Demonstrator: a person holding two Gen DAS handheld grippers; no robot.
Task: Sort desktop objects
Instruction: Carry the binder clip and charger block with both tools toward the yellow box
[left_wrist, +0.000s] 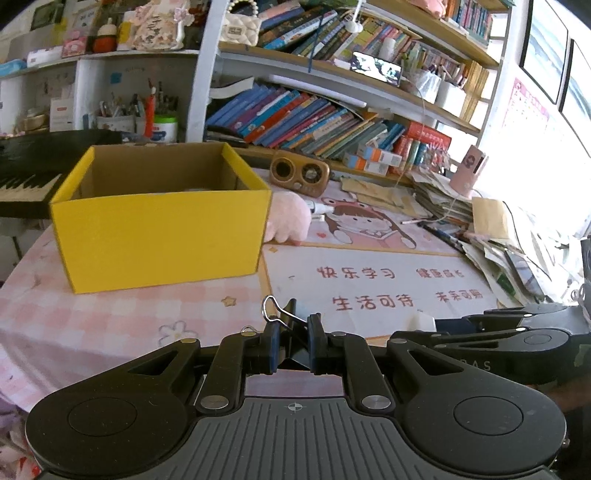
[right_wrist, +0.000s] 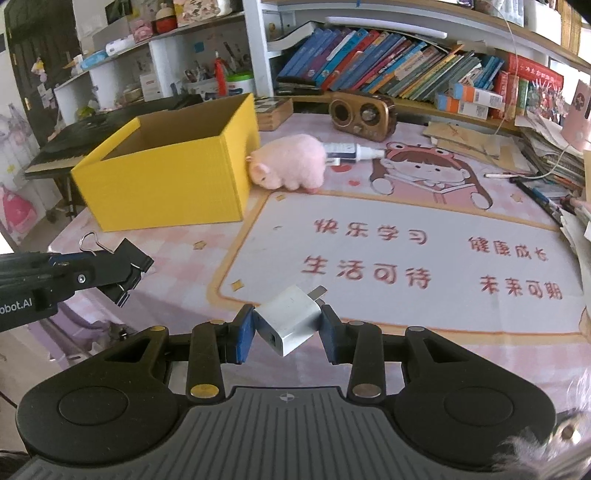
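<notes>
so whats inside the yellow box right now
Mostly bare brown cardboard walls show inside the yellow box. In the left wrist view something pale peeks over the front rim, too little to identify. The floor is hidden by the front wall.

Crowded bookshelves (left_wrist: 332, 122), bright window (left_wrist: 546, 48), piano keyboard (left_wrist: 26, 177) left.

The desk mat (right_wrist: 406, 229) reads 快乐学习, 健康成长, 生活可待, 未来可期 in red, below its cartoon girl. The left gripper (right_wrist: 110, 273) shows "obot.AI" on its body.
</notes>
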